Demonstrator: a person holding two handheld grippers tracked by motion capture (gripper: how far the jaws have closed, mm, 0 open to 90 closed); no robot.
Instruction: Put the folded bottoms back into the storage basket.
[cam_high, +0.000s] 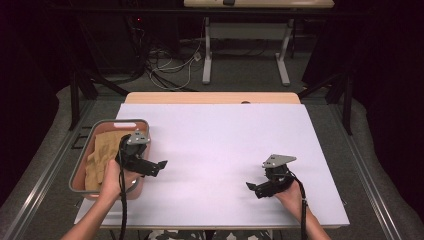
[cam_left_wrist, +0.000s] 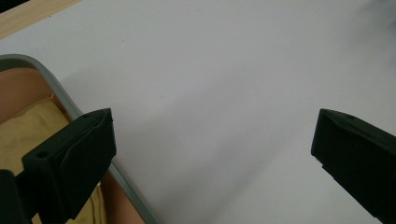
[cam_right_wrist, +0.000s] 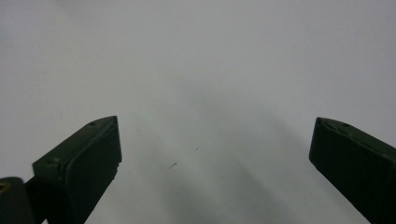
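Showing the left gripper (cam_left_wrist: 212, 154) gaping beside the basket (cam_left_wrist: 70, 105) with yellow cloth (cam_left_wrist: 28, 126)

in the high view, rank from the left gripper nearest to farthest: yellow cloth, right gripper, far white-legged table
From the left gripper:
1. yellow cloth, just to its left, lying in the pink basket at the table's left edge.
2. right gripper, across the white tabletop on the right side.
3. far white-legged table, beyond the tabletop at the top of the view.
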